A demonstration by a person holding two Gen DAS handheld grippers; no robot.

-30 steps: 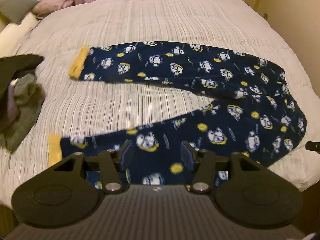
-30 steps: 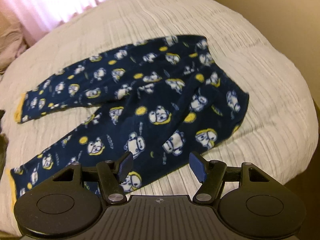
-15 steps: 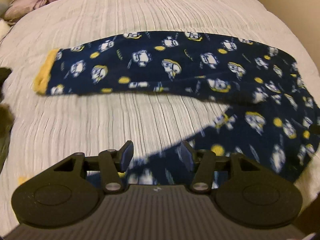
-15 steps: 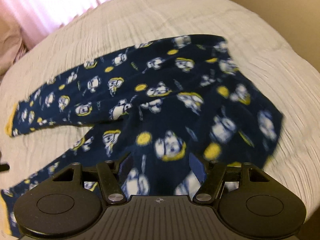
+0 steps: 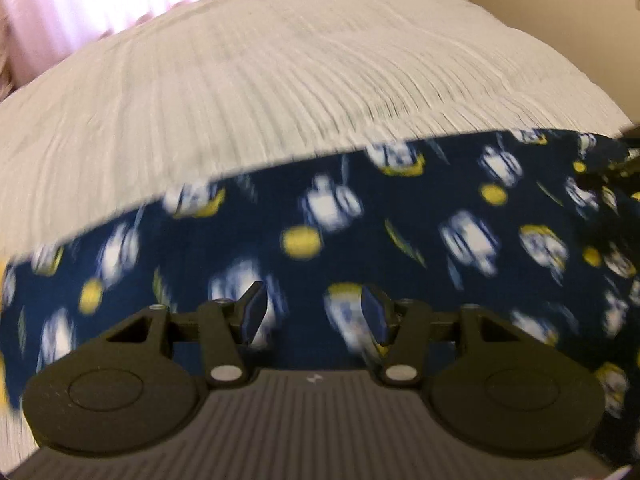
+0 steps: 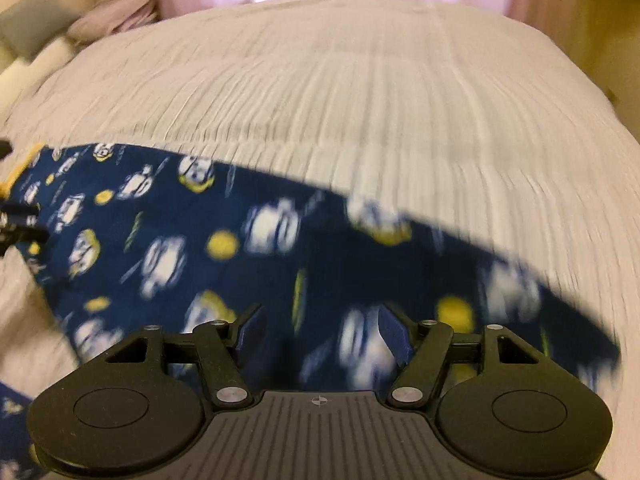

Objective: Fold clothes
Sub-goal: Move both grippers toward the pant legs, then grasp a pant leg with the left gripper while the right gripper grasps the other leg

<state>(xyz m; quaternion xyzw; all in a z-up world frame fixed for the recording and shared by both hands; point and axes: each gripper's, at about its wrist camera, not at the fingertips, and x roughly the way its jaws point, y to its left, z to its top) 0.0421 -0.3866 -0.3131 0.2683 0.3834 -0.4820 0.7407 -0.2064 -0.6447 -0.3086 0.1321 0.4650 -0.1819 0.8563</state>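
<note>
Jaws wide on left gripper [image 5: 313, 314] and right gripper [image 6: 320, 330], over blurred navy printed fleece pyjama trousers [image 5: 360, 232] on white ribbed bedspread [image 6: 340, 92].

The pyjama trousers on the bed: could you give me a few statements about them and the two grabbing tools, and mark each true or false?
1. The trousers are navy with white and yellow figures. True.
2. They lie on a red blanket. False: the bedcover is pale and ribbed.
3. The left gripper has its fingers apart. True.
4. The right gripper is clamped on a sock. False: its fingers are apart, with trouser fabric beyond them.
5. A yellow cuff shows at the left edge of the right view. True.
</note>
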